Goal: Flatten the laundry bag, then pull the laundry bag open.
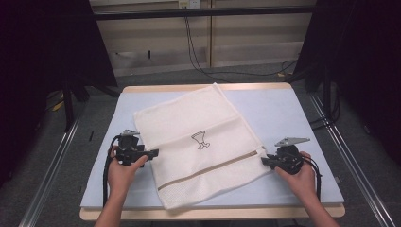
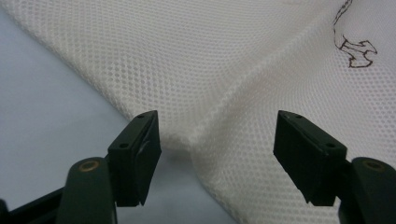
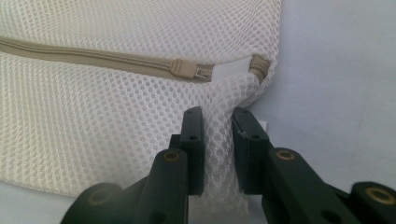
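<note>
A cream mesh laundry bag (image 1: 198,142) lies flat and slanted on the pale blue table mat, with a small dark drawing (image 1: 201,140) printed in its middle and a tan zipper (image 1: 208,169) running near its front edge. My left gripper (image 1: 153,153) is at the bag's left edge with its jaws wide apart; in the left gripper view (image 2: 217,156) a fold of the mesh (image 2: 243,93) lies between the pads without touching them. My right gripper (image 1: 265,161) is shut on the mesh at the bag's right corner, just below the zipper pull (image 3: 184,69); the pinched mesh (image 3: 218,135) bunches between the pads (image 3: 195,140).
The blue mat (image 1: 283,113) covers a wooden tabletop whose front edge (image 1: 213,213) is near the hands. Metal rails (image 1: 52,170) run along both sides of the table. Black cables (image 1: 198,56) hang against the far wall.
</note>
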Tool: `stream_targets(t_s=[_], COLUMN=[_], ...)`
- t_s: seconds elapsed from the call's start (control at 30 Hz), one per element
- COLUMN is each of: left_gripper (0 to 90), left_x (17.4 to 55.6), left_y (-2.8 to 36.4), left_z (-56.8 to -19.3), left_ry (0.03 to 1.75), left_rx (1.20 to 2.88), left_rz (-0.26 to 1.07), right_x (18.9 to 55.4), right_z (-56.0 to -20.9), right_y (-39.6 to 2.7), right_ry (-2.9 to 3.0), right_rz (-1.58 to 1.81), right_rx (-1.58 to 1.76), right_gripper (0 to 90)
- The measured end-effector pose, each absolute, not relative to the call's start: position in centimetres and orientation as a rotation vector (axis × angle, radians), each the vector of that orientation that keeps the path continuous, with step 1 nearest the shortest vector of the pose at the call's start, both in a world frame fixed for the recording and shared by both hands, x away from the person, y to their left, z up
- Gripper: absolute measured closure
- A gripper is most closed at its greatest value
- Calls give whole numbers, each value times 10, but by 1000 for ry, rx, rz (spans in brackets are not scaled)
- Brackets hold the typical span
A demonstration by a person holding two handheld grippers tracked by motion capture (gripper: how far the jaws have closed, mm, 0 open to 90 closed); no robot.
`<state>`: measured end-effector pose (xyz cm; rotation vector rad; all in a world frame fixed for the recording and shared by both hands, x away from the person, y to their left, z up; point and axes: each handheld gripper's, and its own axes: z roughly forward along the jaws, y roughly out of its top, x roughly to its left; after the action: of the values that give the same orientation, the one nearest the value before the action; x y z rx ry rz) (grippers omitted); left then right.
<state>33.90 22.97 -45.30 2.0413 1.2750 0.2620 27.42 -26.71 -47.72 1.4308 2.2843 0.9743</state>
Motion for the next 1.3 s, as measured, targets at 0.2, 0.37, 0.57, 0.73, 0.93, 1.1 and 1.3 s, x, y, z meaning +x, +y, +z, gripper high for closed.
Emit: stream_targets(t_s=[0.2, 0.37, 0.57, 0.73, 0.93, 1.1, 1.3], left_gripper=[288, 270, 247, 262, 373, 444, 543], left_x=[321, 308, 303, 301, 298, 298, 300], left_y=[230, 228, 228, 222, 217, 217, 212], left_z=[-458, -464, -470, -471, -471, -470, -469], left_ry=[1300, 1318, 1308, 1319, 1318, 1347, 1356], left_rx=[2069, 2063, 2086, 2056, 2077, 2065, 2093], left_rz=[262, 265, 254, 244, 284, 283, 317], right_x=[264, 257, 254, 251, 252, 268, 282], right_z=[-478, -476, -477, -476, -465, -460, -474], right_y=[-265, -264, -263, -262, -265, -264, -254], right_ry=[2256, 2269, 2264, 2283, 2247, 2217, 2270], right_rz=[975, 968, 968, 992, 1055, 1107, 1015], right_rx=[1441, 1428, 1451, 1441, 1397, 1379, 1343], right_gripper=[758, 752, 744, 713, 539, 482, 594])
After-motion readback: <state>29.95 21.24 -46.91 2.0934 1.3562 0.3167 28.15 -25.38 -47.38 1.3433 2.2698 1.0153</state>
